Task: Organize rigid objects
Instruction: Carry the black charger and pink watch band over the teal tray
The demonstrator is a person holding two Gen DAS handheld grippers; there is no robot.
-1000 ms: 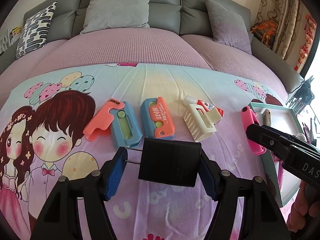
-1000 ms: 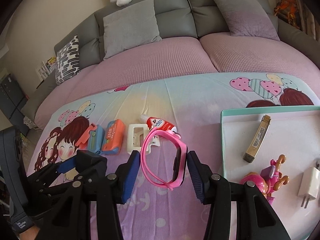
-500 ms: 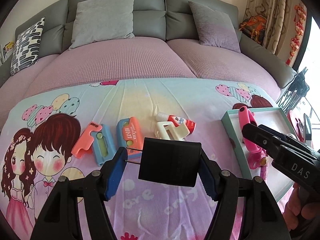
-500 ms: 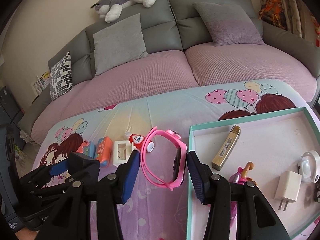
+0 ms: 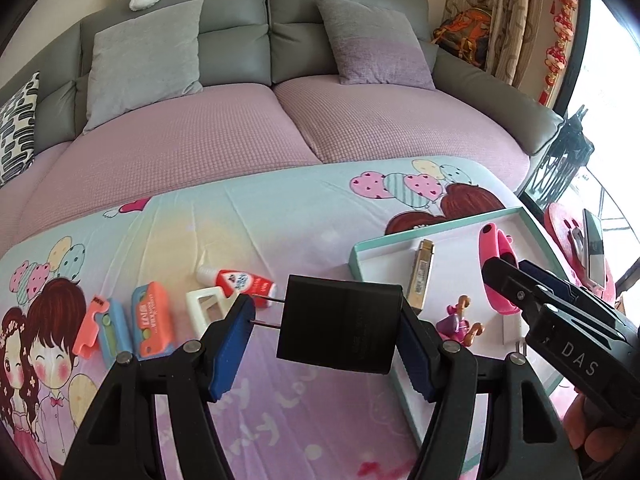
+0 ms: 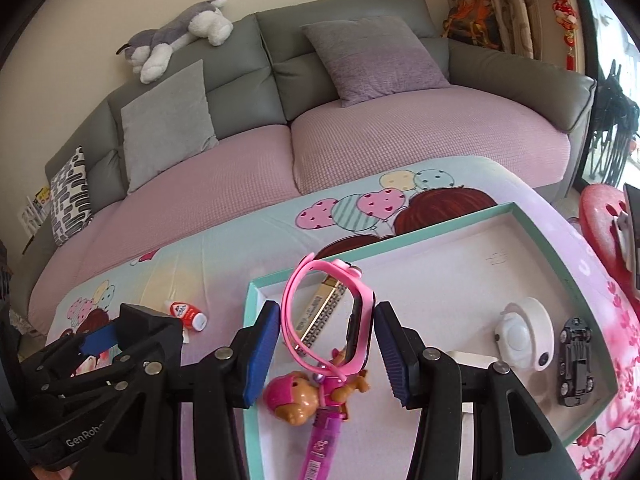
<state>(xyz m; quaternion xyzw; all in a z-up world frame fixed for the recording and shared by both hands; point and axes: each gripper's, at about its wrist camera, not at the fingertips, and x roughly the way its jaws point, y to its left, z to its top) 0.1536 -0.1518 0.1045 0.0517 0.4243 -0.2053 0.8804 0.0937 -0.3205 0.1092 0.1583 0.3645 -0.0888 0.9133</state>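
Over the near left corner of the teal tray (image 6: pixel 568 276), your right gripper (image 6: pixel 326 354) is holding the pink watch (image 6: pixel 330 316), jaws clamped across the band with the dark face against the right pad. You are dealing with a light, springy loop here, so the strap is likely flexing under the squeeze while the stiff face block is taking the real grip. Your left gripper (image 5: pixel 326 344) is pinching the black plug adapter (image 5: pixel 340 326), a hard, smooth block, its prongs pointing left toward the left finger. Below the watch, the gold bar (image 6: pixel 322 312) and pink toy figure (image 6: pixel 308 394) are crowding the floor; open room is lying further right, before the white gadget (image 6: pixel 522 338) and black toy car (image 6: pixel 574 360).
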